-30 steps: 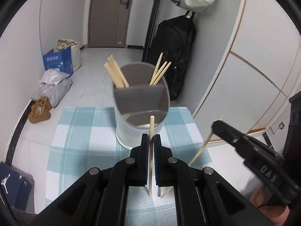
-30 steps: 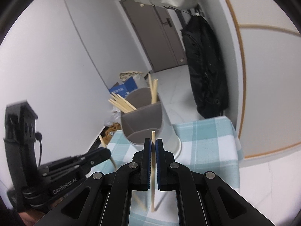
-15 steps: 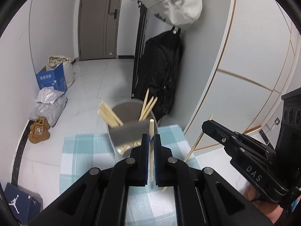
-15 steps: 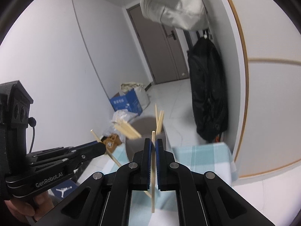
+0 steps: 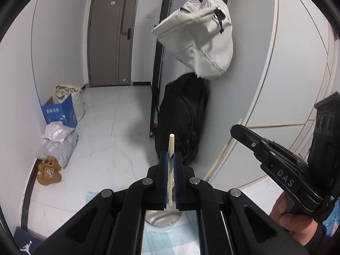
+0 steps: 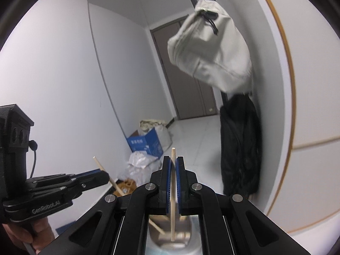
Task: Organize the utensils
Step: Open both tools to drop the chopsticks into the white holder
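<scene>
Left wrist view: each hand-held gripper carries one chopstick above the holder.

You keep the left hand-held gripper (image 5: 169, 159) clamped shut on an upright chopstick (image 5: 170, 148), and the right hand-held gripper (image 6: 173, 165) likewise pinches its chopstick (image 6: 173, 191), probably for a clean drop into the steel utensil holder (image 6: 187, 233) below on the checked tabletop (image 5: 170, 240); a hallway with a door (image 5: 110, 34) and hanging bag (image 5: 199, 42) lies beyond.

- One pale wooden chopstick (image 5: 170, 165) stands upright, pinched between blue pads.
- A second chopstick (image 6: 173, 193) hangs upright above the grey utensil holder (image 6: 189, 231).
</scene>
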Available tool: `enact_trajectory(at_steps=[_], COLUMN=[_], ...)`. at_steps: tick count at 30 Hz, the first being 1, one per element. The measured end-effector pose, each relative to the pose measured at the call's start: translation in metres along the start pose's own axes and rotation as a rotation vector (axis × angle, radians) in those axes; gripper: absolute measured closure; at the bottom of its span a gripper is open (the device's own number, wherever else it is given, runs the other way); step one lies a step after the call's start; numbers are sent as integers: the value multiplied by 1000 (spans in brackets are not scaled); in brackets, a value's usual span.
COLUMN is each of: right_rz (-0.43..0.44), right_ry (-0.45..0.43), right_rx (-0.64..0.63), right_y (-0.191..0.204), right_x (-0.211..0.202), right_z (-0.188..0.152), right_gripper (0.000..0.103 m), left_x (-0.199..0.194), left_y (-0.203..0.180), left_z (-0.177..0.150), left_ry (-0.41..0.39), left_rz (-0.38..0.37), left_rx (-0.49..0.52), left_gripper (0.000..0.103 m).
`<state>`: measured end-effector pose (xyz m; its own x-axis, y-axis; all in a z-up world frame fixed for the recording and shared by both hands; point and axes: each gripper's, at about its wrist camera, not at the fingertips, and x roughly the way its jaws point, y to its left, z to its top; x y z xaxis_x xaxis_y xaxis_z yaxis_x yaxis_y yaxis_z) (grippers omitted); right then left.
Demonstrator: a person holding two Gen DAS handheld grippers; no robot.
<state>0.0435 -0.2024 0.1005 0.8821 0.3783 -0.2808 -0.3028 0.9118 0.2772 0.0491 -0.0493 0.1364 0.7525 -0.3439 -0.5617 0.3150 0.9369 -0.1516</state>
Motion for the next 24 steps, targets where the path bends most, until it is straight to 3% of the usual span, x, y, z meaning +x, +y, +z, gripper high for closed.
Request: enact_trajectory(at_steps=[7,17,24], right_rz=[11,5,18], right_ry=[-13,53,97], right_rx=[-20,6,-35], right_y=[10,-5,-8], right_x=[36,87,100], right_z=[18,-21,-44], right_gripper=[99,99,99], left_x=[21,76,93], left_y=[11,39,37], left_z=[8,-20,-33], left_ry=[4,101,159], left_rz=[39,20,-2], left_rx=[29,-11,23], left_gripper=[102,102,102])
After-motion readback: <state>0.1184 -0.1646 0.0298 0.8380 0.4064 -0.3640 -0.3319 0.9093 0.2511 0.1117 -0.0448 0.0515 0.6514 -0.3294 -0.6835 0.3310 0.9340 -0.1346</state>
